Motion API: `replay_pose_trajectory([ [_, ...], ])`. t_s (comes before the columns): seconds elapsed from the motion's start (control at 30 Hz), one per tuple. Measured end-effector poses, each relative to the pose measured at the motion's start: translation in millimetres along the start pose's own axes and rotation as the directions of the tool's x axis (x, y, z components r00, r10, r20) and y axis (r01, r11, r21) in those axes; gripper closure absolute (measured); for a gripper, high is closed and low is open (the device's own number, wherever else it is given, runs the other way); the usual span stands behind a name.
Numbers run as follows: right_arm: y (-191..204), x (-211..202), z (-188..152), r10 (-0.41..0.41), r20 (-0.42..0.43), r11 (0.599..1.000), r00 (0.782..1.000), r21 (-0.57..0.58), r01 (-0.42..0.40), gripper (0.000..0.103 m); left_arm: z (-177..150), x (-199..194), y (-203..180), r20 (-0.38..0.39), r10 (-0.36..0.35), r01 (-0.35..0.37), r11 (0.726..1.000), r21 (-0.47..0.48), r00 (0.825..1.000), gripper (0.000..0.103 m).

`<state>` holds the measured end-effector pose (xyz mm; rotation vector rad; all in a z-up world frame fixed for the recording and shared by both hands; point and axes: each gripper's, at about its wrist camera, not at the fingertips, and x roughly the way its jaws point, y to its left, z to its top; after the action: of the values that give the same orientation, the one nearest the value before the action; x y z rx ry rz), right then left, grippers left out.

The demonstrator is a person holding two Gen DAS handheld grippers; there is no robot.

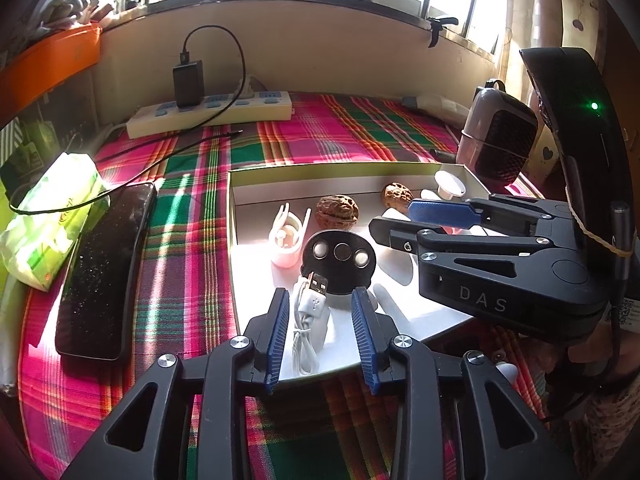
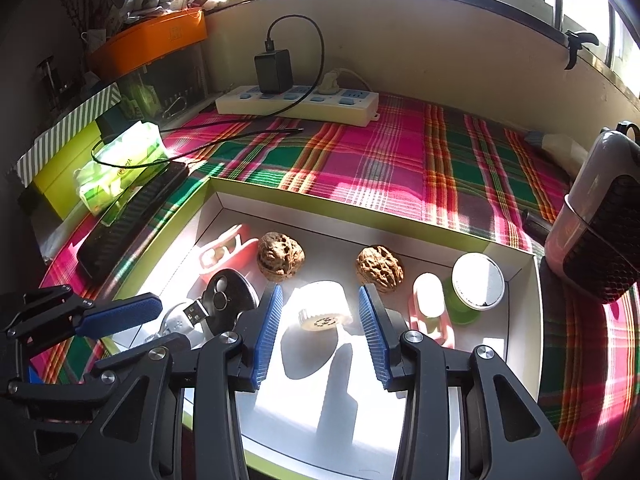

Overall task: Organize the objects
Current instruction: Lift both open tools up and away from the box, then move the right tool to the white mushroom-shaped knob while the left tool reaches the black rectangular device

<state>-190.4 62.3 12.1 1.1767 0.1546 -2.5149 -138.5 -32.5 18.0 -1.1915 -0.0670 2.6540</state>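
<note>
Both grippers hang open over the shallow tray (image 2: 524, 276) on the plaid tabletop. The left gripper (image 1: 320, 300) straddles the white USB cable (image 1: 310, 312) at the tray's near edge; the right gripper (image 2: 320, 300) brackets the white roll (image 2: 324, 308) mid-tray. Lower each squarely, then close on one item only

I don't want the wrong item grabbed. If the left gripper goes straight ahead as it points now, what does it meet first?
Probably the white USB cable: it lies in the tray between the open jaws of the left gripper, plug forward. The black disc sits just beyond. Height above the cable is unclear.
</note>
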Motion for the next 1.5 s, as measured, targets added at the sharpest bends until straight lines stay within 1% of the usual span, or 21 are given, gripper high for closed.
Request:
replay_pose_trajectory([
  [0.33,-1,-16,-5,-0.008,0.021,1.0,1.0,0.022,0.008,0.06,-3,-12,-3,0.011,0.007,-0.007,1.0,-0.003,1.0,0.071],
  [0.43,-1,-23,-10,-0.007,0.027,1.0,1.0,0.03,0.006,0.06,-4,-17,-4,0.021,0.001,-0.001,1.0,-0.003,1.0,0.071],
  [0.83,-8,-55,-29,-0.023,0.062,0.998,0.998,0.068,0.019,0.06,-16,-42,-14,0.056,0.015,-0.016,1.0,0.011,0.998,0.071],
  [0.97,-8,-67,-39,-0.033,0.074,0.997,0.997,0.078,0.028,0.06,-21,-51,-18,0.065,0.001,-0.002,1.0,0.015,0.998,0.071],
  [1.17,-8,-87,-57,-0.041,0.091,0.996,0.995,0.085,0.033,0.06,-34,-57,-26,0.054,-0.027,0.026,1.0,0.016,0.998,0.071],
  [1.33,-4,-97,-76,-0.081,0.097,0.994,0.992,0.075,0.074,0.06,-44,-60,-32,0.042,-0.06,0.059,0.998,0.012,0.997,0.071],
  [1.5,-4,-98,-96,-0.08,0.068,0.994,0.994,0.086,0.074,0.06,-53,-60,-37,0.024,-0.081,0.081,0.997,0.011,0.996,0.071],
])
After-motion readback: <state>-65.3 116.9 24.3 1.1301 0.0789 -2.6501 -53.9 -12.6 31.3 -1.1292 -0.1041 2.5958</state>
